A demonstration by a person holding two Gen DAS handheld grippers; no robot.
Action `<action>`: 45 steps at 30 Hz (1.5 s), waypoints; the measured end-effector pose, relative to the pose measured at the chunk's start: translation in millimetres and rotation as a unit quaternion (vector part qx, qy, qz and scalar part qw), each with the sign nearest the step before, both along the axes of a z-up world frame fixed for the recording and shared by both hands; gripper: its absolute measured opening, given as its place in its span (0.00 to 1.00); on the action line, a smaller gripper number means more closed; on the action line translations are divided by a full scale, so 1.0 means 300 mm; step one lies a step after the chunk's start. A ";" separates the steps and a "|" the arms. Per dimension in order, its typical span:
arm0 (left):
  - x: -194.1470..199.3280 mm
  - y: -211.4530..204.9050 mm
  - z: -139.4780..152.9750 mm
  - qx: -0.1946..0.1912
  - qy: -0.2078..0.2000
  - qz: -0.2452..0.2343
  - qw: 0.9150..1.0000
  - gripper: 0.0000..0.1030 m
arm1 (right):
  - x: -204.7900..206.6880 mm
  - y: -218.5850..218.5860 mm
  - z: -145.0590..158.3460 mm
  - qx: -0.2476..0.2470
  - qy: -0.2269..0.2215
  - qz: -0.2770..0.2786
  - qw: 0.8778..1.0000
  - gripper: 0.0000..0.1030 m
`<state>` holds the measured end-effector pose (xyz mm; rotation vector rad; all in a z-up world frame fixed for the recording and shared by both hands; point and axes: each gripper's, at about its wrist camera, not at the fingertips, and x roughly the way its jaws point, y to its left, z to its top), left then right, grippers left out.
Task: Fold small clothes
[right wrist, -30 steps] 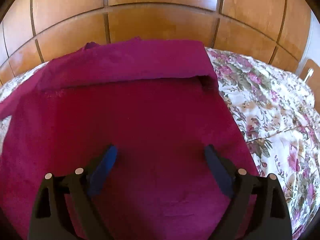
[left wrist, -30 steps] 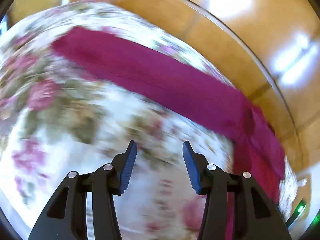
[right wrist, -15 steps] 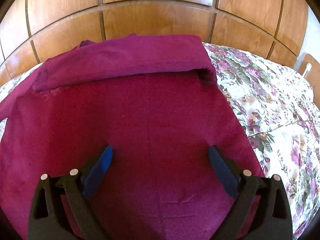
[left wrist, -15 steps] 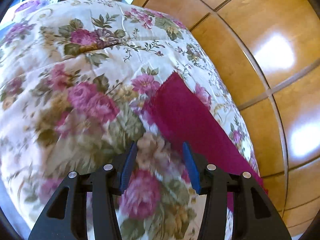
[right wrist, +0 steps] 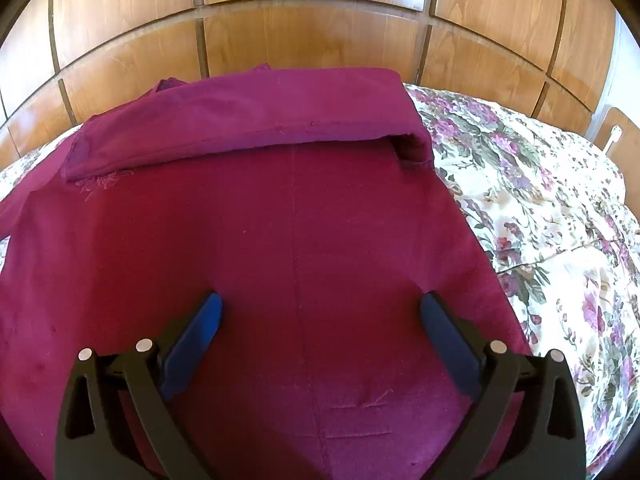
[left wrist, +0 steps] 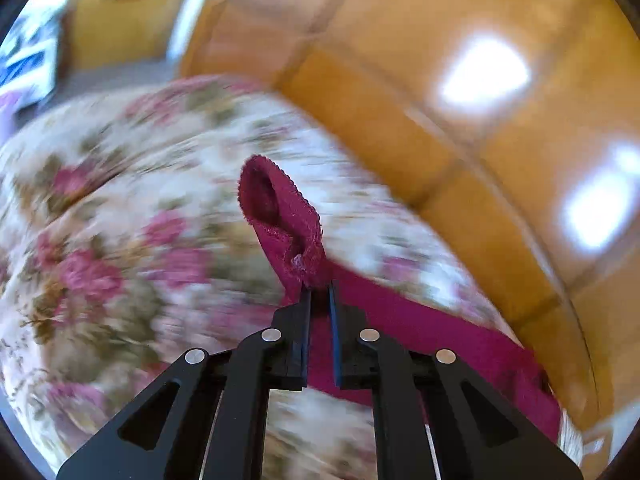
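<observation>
Bedspread [right wrist: 552, 216]: cream fabric printed with pink and purple flowers and green leaves; seen ahead and to the right of the right gripper, and blurred below and to the left of the left gripper [left wrist: 132, 248].
Wooden panelling [right wrist: 312, 40]: glossy brown panels divided by dark grooves, set beyond the bedspread, straight ahead of the right gripper; seen up and to the right of the left gripper [left wrist: 460, 128], where bright light patches are reflected.
White fitting [right wrist: 614, 136]: small, mounted on a panel at the far right.
</observation>
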<state>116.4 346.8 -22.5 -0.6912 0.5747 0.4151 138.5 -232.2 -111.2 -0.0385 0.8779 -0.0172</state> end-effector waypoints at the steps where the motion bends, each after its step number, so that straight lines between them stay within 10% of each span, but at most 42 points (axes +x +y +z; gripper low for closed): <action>1: 0.008 -0.044 0.022 0.010 -0.007 -0.016 1.000 0.07 | 0.000 -0.001 0.000 0.001 0.000 0.000 1.000 0.96; 7: 0.103 -0.434 0.083 0.048 -0.033 -0.146 0.987 0.07 | 0.000 -0.003 0.001 0.005 -0.001 0.000 1.000 0.96; 14: 0.216 -0.829 -0.071 0.068 0.028 -0.266 0.961 0.07 | 0.000 -0.008 0.001 0.014 -0.002 -0.001 1.000 0.96; 18: 0.194 -0.904 -0.127 0.049 0.041 -0.293 0.954 0.28 | 0.002 -0.011 0.001 0.021 0.000 -0.001 1.000 0.97; 25: -0.010 -0.897 -0.178 0.066 0.047 -0.284 0.955 0.29 | -0.001 0.037 0.104 0.045 -0.015 0.017 0.999 0.93; 32: -0.094 -0.913 -0.245 0.086 0.064 -0.282 0.954 0.29 | 0.140 0.327 0.134 0.259 0.075 0.171 0.948 0.84; 38: -0.104 -0.892 -0.280 0.067 0.056 -0.278 0.957 0.29 | 0.308 0.547 0.052 0.310 0.148 0.171 0.924 0.81; 45: -0.117 -0.890 -0.293 0.073 0.048 -0.279 0.956 0.29 | 0.351 0.657 0.124 0.229 0.119 0.178 0.950 0.05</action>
